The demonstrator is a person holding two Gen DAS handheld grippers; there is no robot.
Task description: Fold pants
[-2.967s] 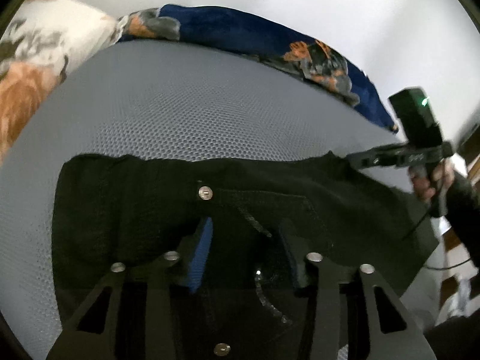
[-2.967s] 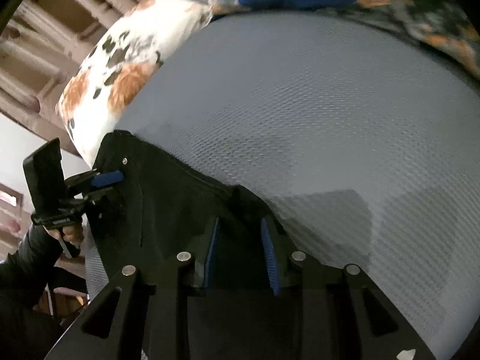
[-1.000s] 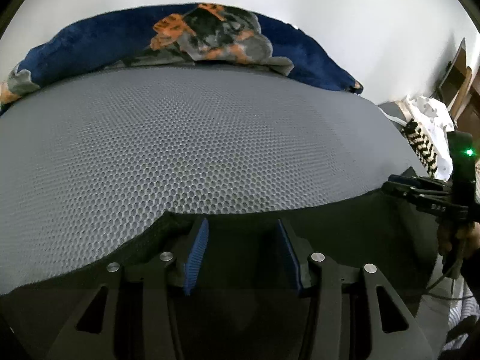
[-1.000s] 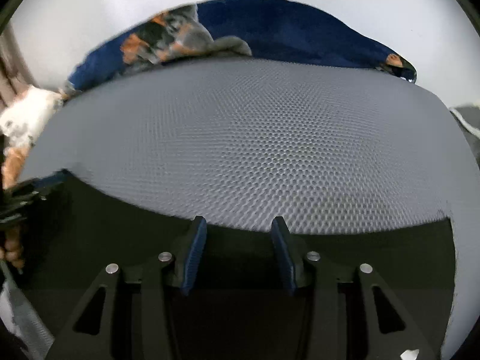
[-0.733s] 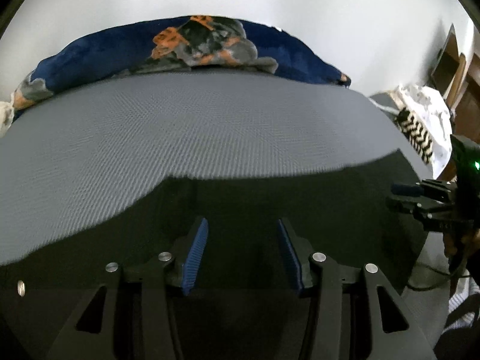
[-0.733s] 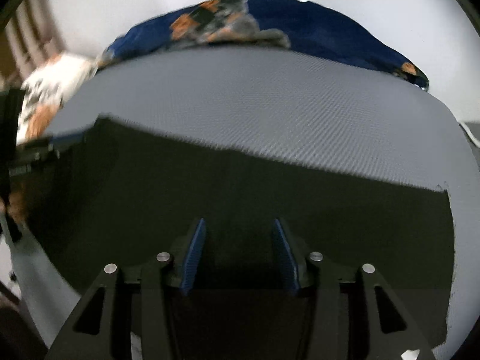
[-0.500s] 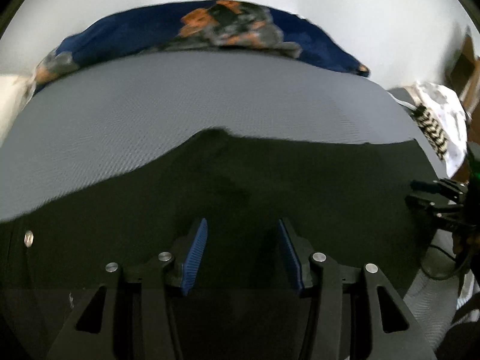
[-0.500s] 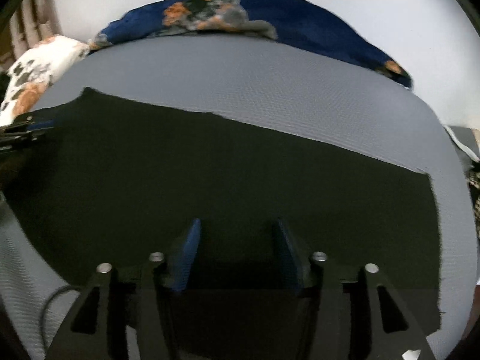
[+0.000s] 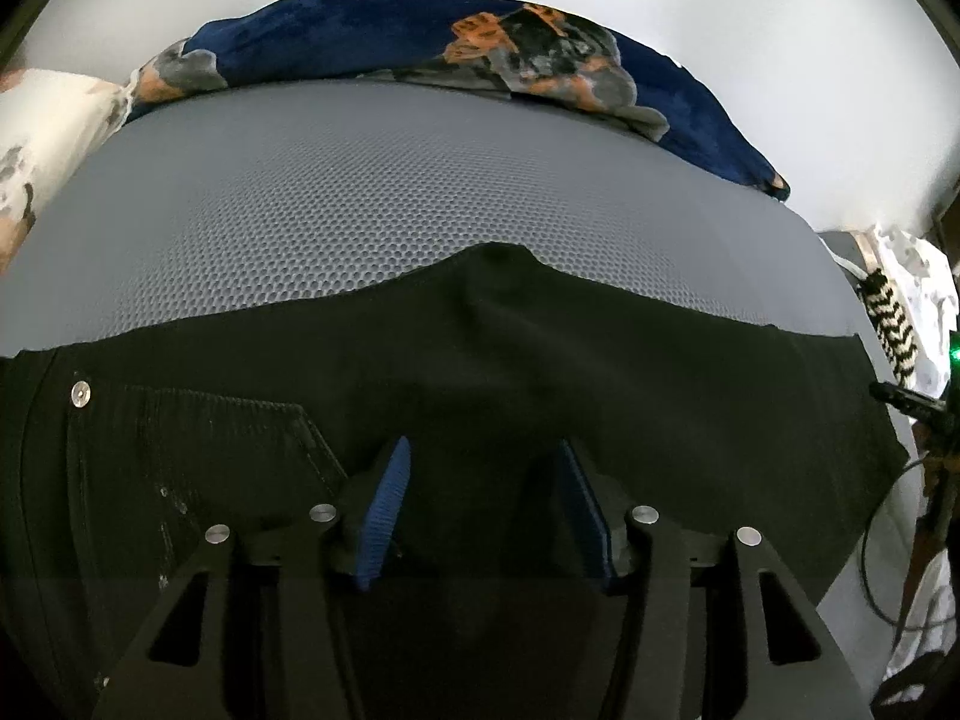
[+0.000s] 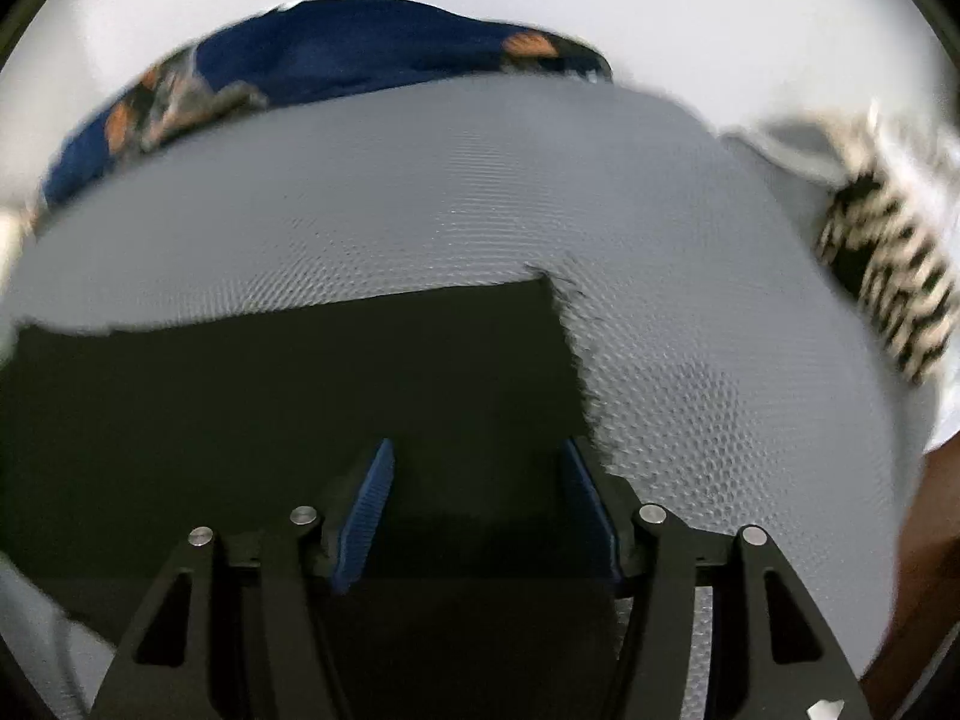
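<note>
Black pants (image 9: 540,372): spread flat on grey mattress (image 9: 384,192), lower half of frame. Left gripper (image 9: 486,480), right gripper (image 10: 480,480): jaws apart, empty, over fabric. First lengthwise fold apparently done; crosswise folds remain.

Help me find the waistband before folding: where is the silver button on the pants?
In the left wrist view, the silver button sits far left on the black pants, beside the pocket, left of the left gripper.

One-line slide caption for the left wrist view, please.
Open left gripper over black pants spread on grey mesh mattress.
</note>
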